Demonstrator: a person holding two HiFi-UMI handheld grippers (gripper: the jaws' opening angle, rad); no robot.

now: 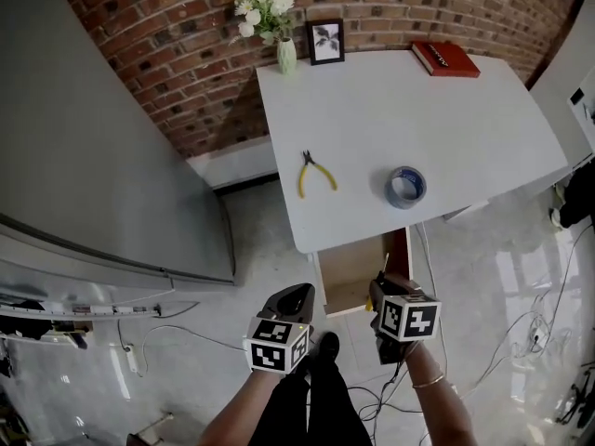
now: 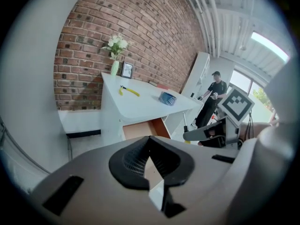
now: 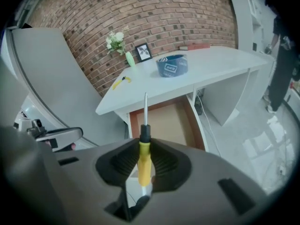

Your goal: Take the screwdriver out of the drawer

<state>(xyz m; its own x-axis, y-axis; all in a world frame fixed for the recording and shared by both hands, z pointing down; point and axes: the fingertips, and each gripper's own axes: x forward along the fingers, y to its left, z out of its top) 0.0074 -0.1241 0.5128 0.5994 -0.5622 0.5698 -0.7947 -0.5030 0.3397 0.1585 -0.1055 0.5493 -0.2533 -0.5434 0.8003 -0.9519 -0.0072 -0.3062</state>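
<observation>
In the head view, the left claw [image 1: 296, 295] and the right claw [image 1: 379, 286] sit nearest, side by side above the floor, marker cubes facing up. The right one carries the screwdriver [image 1: 385, 262], its thin shaft pointing at the open drawer [image 1: 346, 269] just beyond, under the near edge of the white counter [image 1: 446, 128]. On the counter, yellow-handled pliers [image 1: 314, 173] lie to the left and a tape roll [image 1: 406, 186] to their right. A flower vase [image 1: 286, 56], a picture frame [image 1: 325, 42] and a red book [image 1: 446, 59] stand along the far edge by the brick wall.

In the left gripper view, the claw's dark pads [image 2: 129, 161] meet at their tips with nothing between them.

In the right gripper view, the pads [image 3: 161, 161] are clamped on the screwdriver's yellow handle. Its black collar and shaft jut forward over the drawer's wooden bottom, and it does not lie in the drawer.
</observation>
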